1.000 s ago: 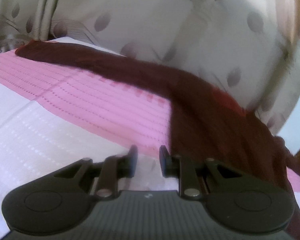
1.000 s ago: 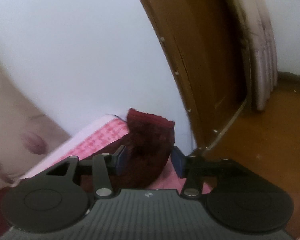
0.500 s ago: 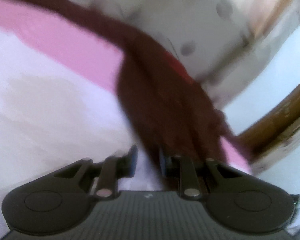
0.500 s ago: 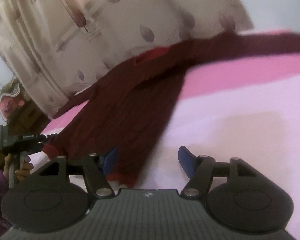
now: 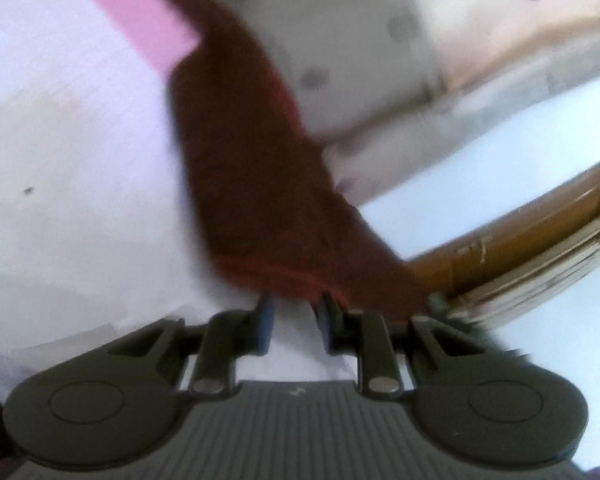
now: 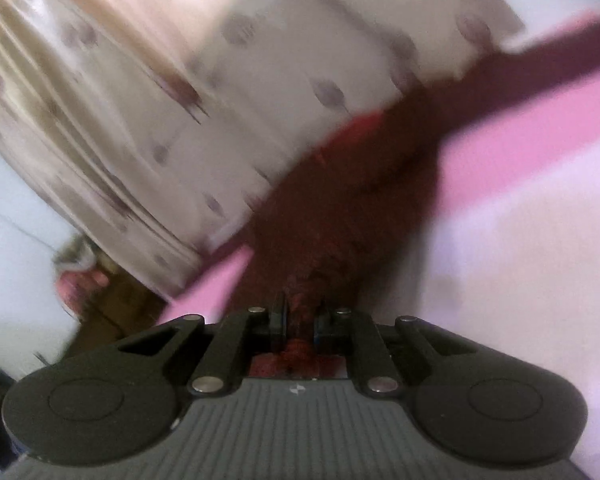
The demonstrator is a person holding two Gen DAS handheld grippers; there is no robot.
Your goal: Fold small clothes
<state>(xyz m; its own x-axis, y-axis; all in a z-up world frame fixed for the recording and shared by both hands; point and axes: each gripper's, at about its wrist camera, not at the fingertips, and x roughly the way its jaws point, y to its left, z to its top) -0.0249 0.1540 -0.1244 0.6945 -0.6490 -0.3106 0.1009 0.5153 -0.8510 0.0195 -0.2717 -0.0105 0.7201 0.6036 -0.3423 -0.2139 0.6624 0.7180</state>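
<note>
A dark red knitted garment lies spread on the white and pink bed sheet, one sleeve running off toward the top left. My left gripper is at the garment's hem with its jaws opening. The hem lies just past the tips, and bare sheet shows between the fingers. In the right wrist view the same garment stretches away from my right gripper. Its jaws are closing, with bunched red cloth pinched between the pads.
A cream curtain with leaf spots hangs right behind the bed, also the curtain in the right view. A brown wooden door frame stands at the right. Low wooden furniture sits beside the bed's far corner.
The right gripper swung from a sleeve end at the bed's edge to the garment's body and closed on the cloth. The left gripper slid up to the hem and its jaws widened slightly.
</note>
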